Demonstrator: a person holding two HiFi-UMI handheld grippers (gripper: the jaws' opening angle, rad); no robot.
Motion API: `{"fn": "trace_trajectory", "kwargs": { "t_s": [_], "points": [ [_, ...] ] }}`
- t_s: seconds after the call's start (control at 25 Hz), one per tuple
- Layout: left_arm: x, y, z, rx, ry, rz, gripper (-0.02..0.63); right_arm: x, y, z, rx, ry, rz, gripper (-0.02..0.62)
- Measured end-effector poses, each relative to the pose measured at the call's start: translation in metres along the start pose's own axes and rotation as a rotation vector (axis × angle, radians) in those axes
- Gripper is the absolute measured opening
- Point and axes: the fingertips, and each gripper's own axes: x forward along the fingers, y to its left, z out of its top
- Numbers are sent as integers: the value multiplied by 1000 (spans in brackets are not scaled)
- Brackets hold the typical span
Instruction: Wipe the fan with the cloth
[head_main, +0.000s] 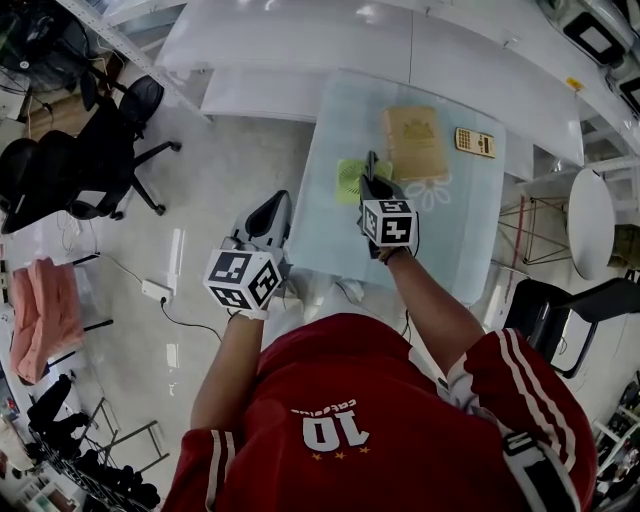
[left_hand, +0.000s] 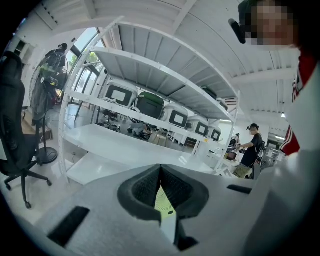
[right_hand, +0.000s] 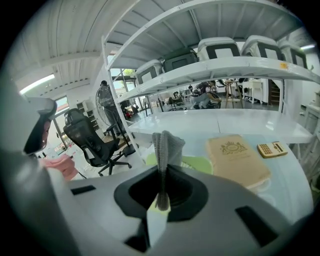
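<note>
A small green fan (head_main: 350, 178) lies flat on the glass table (head_main: 470, 230), beside a tan book (head_main: 414, 143). My right gripper (head_main: 372, 172) hangs just over the fan's right edge, shut on a grey cloth (right_hand: 165, 145) that stands up from the jaws. In the right gripper view the fan (right_hand: 197, 163) shows just behind the cloth. My left gripper (head_main: 277, 203) is off the table's left edge, above the floor. Its jaws are shut with nothing between them, and a sliver of the fan (left_hand: 161, 201) shows through the slit below them.
A calculator (head_main: 474, 142) lies right of the book. White shelving (head_main: 300, 50) stands behind the table. Black office chairs (head_main: 105, 150) are at the left, a round white stool (head_main: 590, 220) and a black chair (head_main: 560, 310) at the right. A power strip (head_main: 157, 292) lies on the floor.
</note>
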Motion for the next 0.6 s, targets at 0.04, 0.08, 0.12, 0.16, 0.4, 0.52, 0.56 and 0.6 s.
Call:
{"fn": "trace_trajectory", "kwargs": {
  "t_s": [0.04, 0.08, 0.12, 0.16, 0.4, 0.52, 0.56, 0.6],
  "points": [
    [-2, 2, -1, -3, 0, 6, 3, 1, 2, 0, -2, 1, 2, 21],
    [-4, 4, -2, -6, -1, 13, 3, 1, 3, 0, -4, 2, 4, 21],
    [-5, 6, -2, -8, -1, 19, 3, 2, 5, 1, -6, 2, 6, 21],
    [-7, 8, -3, -10, -2, 25, 3, 2, 6, 1, -7, 1, 8, 21],
    [-16, 18, -2, -16, -9, 55, 3, 7, 20, 2, -14, 5, 30, 21],
    [-23, 24, -2, -20, -12, 75, 3, 13, 28, 1, -24, 9, 46, 21],
    [-26, 27, -3, -22, -13, 83, 3, 15, 31, 1, -26, 11, 51, 21],
    [-29, 30, -3, -24, -14, 91, 3, 16, 34, 0, -28, 13, 55, 21]
  ]
}}
